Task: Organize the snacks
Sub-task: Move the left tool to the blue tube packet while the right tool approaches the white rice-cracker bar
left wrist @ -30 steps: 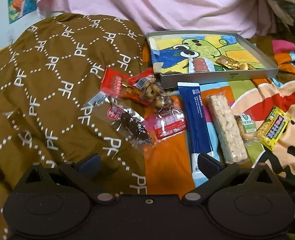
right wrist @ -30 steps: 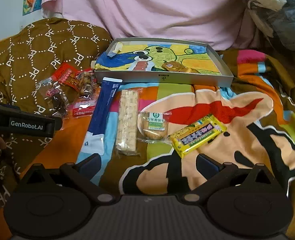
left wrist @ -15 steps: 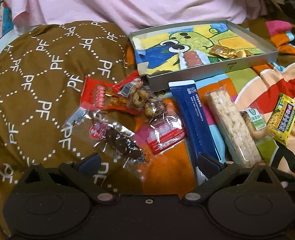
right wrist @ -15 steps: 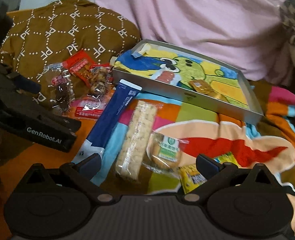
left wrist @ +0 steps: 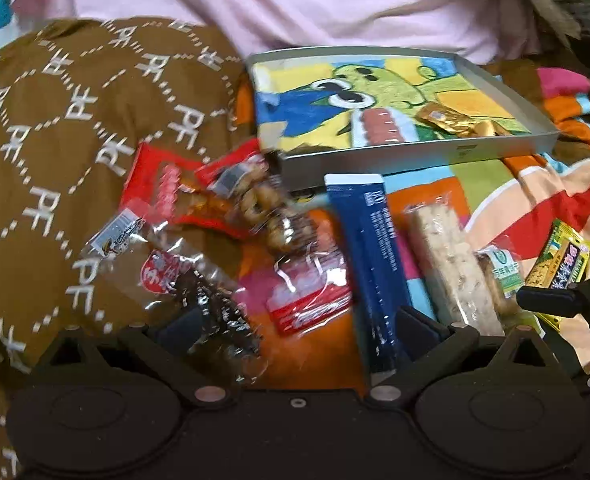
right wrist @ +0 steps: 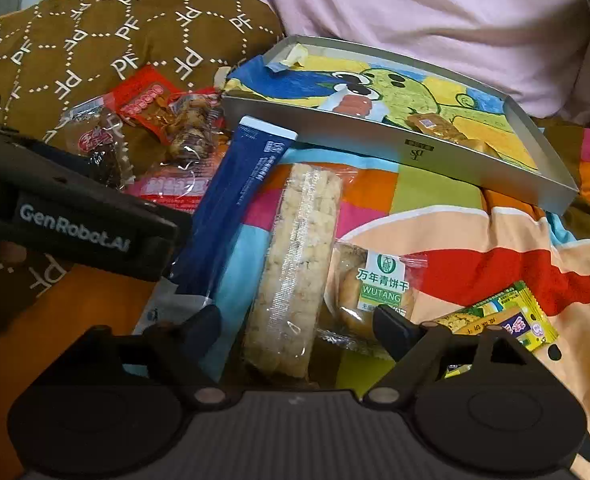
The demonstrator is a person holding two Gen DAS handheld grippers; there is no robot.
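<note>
While snacks lie loose on blanket before tray, your right gripper gapes wide around rice bar, gripping nothing; your left gripper wide open, empty, over red packet.

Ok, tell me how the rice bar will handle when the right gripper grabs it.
The rice bar looks like puffed grains pressed into a block, so probably stiff, light and crumbly under a hard squeeze. Its glossy clear wrapper may slip between the fingers of the right gripper.

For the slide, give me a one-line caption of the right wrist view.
Open right claw poised over a rice bar, beside a blue packet and biscuit, tray beyond.
</note>
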